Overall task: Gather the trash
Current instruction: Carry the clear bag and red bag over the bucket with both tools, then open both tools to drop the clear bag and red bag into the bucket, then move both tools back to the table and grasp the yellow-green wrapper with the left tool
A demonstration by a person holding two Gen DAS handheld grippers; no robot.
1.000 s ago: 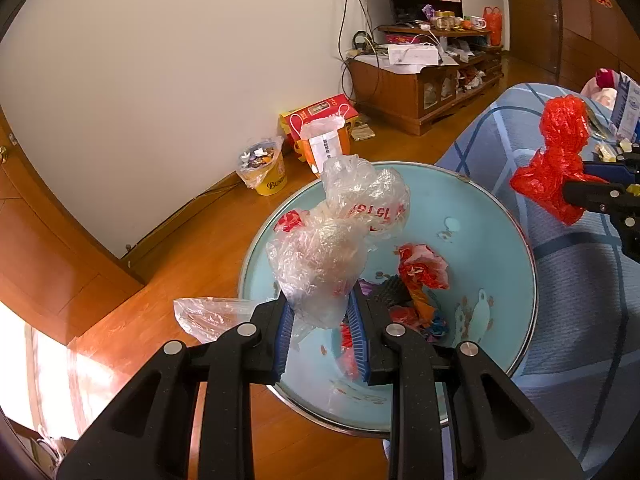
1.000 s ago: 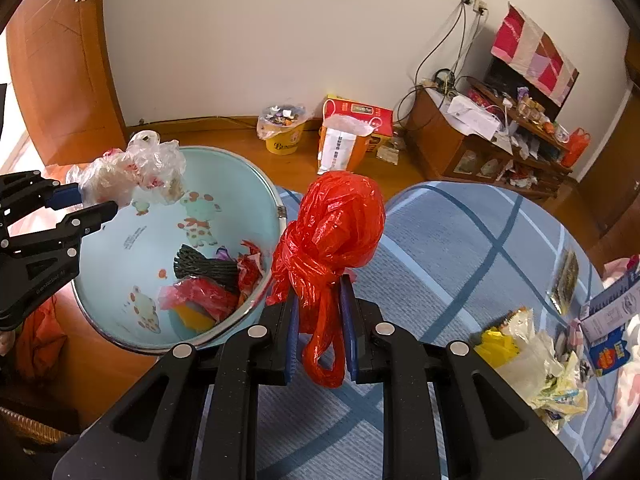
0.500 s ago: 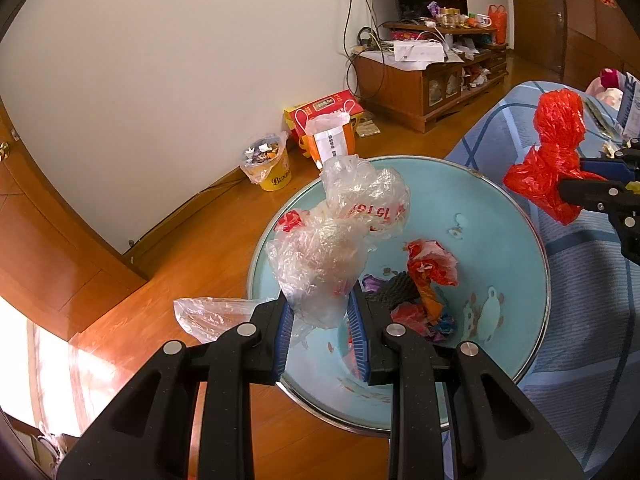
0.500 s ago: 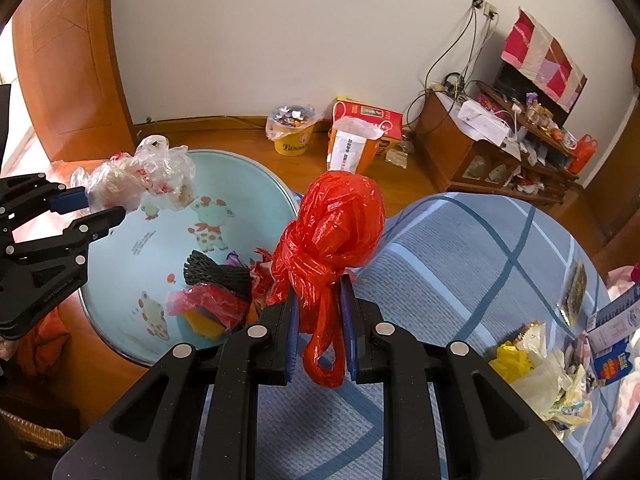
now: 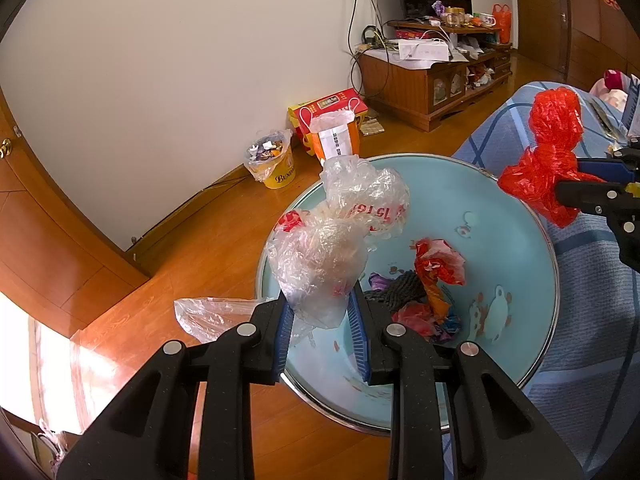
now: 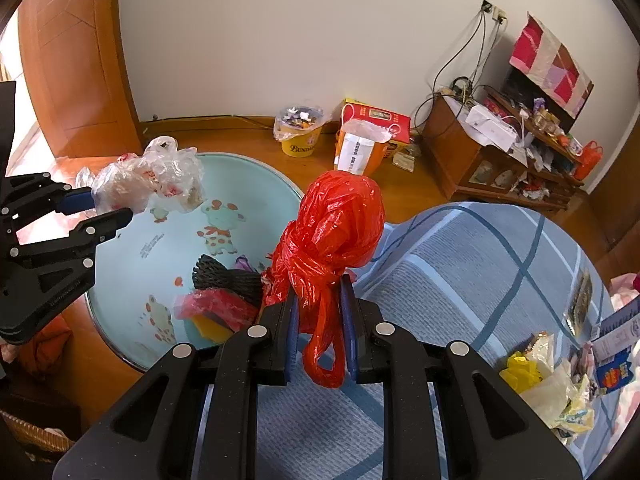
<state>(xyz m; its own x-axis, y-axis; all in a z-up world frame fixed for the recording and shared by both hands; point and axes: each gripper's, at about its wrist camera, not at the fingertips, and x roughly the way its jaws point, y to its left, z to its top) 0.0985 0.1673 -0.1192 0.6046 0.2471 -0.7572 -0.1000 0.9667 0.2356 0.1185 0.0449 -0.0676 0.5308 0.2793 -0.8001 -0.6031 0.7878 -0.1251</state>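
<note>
Your left gripper pinches a crumpled clear plastic bag above the near rim of the light-blue basin. Your right gripper pinches a knotted red plastic bag by its neck, w/ the bag over the blue checked cloth just beside the basin. Inside the basin: red wrappers & black foam netting. More trash lies on the cloth, far right.

I am holding both grippers angled downward, side by side. The left gripper is clamping its blue pads on a crumpled clear plastic bag, while the right gripper is pinching the knotted neck of a red plastic bag.
</note>
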